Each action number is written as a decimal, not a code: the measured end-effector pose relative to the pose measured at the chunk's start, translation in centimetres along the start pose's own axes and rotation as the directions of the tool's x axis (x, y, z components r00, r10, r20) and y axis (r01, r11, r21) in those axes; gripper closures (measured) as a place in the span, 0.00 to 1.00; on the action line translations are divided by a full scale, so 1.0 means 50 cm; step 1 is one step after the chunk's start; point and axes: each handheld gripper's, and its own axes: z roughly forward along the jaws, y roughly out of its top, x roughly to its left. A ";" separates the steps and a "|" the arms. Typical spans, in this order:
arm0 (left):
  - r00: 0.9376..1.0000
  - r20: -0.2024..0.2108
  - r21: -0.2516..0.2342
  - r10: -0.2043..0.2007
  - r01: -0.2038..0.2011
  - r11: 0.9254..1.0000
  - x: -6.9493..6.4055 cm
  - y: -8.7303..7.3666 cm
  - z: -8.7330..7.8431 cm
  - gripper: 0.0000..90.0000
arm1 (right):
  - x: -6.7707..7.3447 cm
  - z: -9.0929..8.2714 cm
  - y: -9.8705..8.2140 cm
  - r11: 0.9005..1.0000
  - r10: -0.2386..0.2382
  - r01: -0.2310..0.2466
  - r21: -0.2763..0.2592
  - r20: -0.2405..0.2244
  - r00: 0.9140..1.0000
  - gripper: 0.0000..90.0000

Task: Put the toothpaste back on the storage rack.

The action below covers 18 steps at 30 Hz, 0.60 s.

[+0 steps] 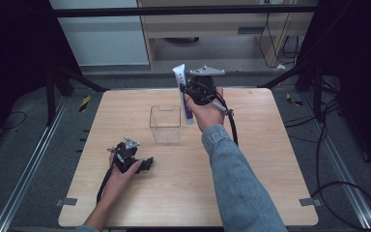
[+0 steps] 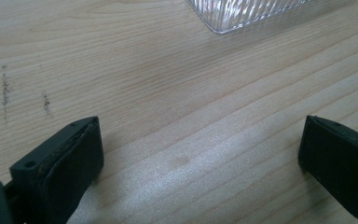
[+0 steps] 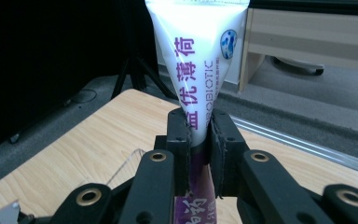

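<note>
Toothpaste tube (image 3: 196, 56), light and squashy, sits pinched mid-body in the right gripper (image 3: 198, 140), best held there; left gripper (image 2: 200, 154) gapes empty.

A light wooden table (image 1: 270, 193) stands on a grey floor (image 1: 24, 145). Metal rails (image 1: 24, 169) run along the floor past its left and right edges, with black cables (image 1: 338, 188) looping beyond the right edge. Behind the far edge a dark bar (image 1: 174, 10) crosses in front of a pale wall panel (image 1: 101, 43) and a light wooden cabinet (image 1: 212, 26). Black drapes (image 1: 9, 58) darken both sides. Yellow-black tape marks (image 1: 84, 103) lie near the far corners.
</note>
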 end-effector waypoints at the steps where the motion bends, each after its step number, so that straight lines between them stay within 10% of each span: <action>1: 1.000 0.000 0.000 0.000 0.000 1.000 0.000 0.000 0.000 0.00 | 0.004 0.007 0.007 1.000 0.001 -0.001 -0.007 -0.002 1.000 0.88; 18: 1.000 0.001 0.002 0.001 -0.001 1.000 0.000 0.000 0.000 0.00 | 0.038 0.067 0.050 0.998 -0.010 0.010 -0.061 -0.004 1.000 0.88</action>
